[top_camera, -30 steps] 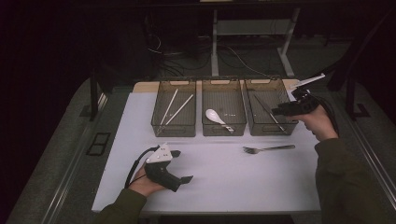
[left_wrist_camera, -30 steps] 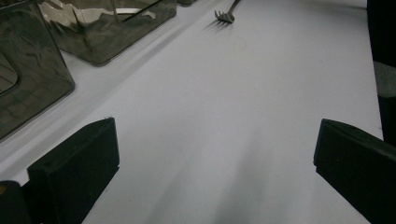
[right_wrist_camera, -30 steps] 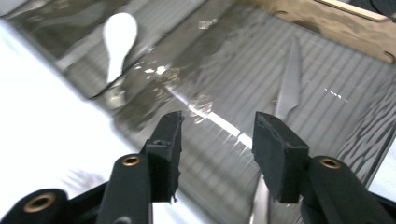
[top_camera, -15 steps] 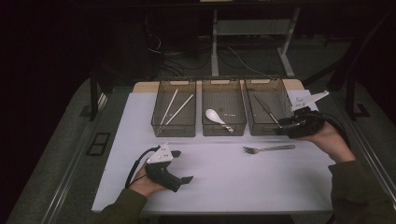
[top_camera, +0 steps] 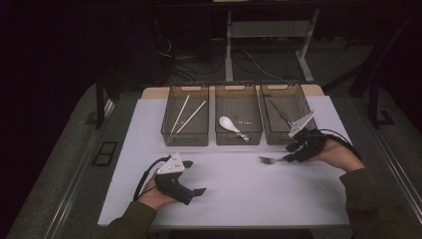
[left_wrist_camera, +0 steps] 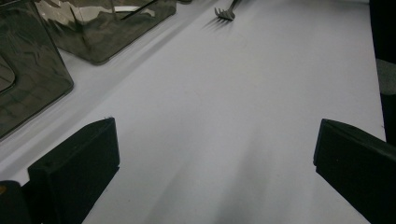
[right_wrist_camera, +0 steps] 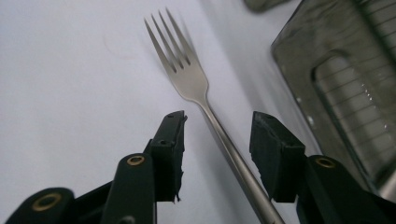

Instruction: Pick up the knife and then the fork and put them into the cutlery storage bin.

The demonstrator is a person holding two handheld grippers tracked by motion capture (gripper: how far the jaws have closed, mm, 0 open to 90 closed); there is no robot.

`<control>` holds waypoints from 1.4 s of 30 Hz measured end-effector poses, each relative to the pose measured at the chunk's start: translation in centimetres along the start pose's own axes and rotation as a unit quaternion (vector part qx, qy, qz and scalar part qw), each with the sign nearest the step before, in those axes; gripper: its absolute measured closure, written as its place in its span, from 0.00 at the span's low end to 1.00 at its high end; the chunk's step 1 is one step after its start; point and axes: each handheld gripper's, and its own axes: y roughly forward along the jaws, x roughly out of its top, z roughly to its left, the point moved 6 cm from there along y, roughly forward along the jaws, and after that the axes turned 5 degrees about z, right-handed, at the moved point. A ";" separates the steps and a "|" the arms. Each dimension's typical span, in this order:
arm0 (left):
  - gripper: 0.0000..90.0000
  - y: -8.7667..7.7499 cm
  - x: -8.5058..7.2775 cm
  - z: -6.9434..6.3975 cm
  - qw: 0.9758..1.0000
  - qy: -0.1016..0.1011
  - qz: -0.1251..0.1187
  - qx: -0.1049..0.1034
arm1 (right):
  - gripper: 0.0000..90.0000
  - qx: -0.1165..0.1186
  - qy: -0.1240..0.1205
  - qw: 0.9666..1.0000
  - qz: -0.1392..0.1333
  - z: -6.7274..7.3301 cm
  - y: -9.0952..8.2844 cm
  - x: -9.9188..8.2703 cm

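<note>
A metal fork (top_camera: pixel 271 160) lies on the white table top (top_camera: pixel 239 199), just in front of the right-hand bin (top_camera: pixel 276 137). My right gripper (top_camera: pixel 290 151) is low over the fork's handle. In the right gripper view the handle of the fork (right_wrist_camera: pixel 187 79) runs between the two jaws of the gripper (right_wrist_camera: pixel 217 126), which have just been closing a little; both pads stand clear of it. My left gripper (top_camera: pixel 195 177) rests on the table at the front left, jaws wide open (left_wrist_camera: pixel 215 135) with bare table between them. The fork's tines (left_wrist_camera: pixel 225 13) show far off in the left gripper view.
Three clear bins stand in a row at the back. The left bin (top_camera: pixel 184 140) holds two chopsticks (top_camera: pixel 185 114), the middle bin (top_camera: pixel 239 140) a white spoon (top_camera: pixel 229 122), the right one a dark utensil (top_camera: pixel 281 113). Table edges run close beside both hands.
My right hand has come down and toward the front from above the right bin, and its jaws now straddle the fork's handle. The left hand has stayed put.
</note>
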 end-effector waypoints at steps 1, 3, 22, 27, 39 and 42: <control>0.00 0.0 0.0 0.0 1.000 0.000 0.000 0.000 | 0.62 0.001 -0.003 1.000 0.007 0.0 0.3 0.0; 0.00 0.0 0.0 0.0 1.000 0.000 -0.001 0.000 | 0.63 0.001 -0.009 1.000 0.024 -0.1 1.0 0.1; 0.00 0.0 0.0 0.0 1.000 -0.001 0.001 -0.001 | 0.79 0.001 -0.067 0.990 0.123 -0.7 3.3 0.7; 0.00 0.0 0.0 0.0 1.000 -0.001 0.001 0.000 | 0.84 -0.001 -0.074 0.988 0.137 -0.6 3.3 0.9; 0.00 -0.1 0.0 0.0 1.000 0.000 0.001 0.000 | 0.94 -0.004 -0.084 0.983 0.161 0.0 3.4 1.1; 0.00 -0.1 0.0 0.0 1.000 0.001 0.001 0.000 | 0.95 -0.002 -0.075 0.985 0.156 0.0 3.3 1.0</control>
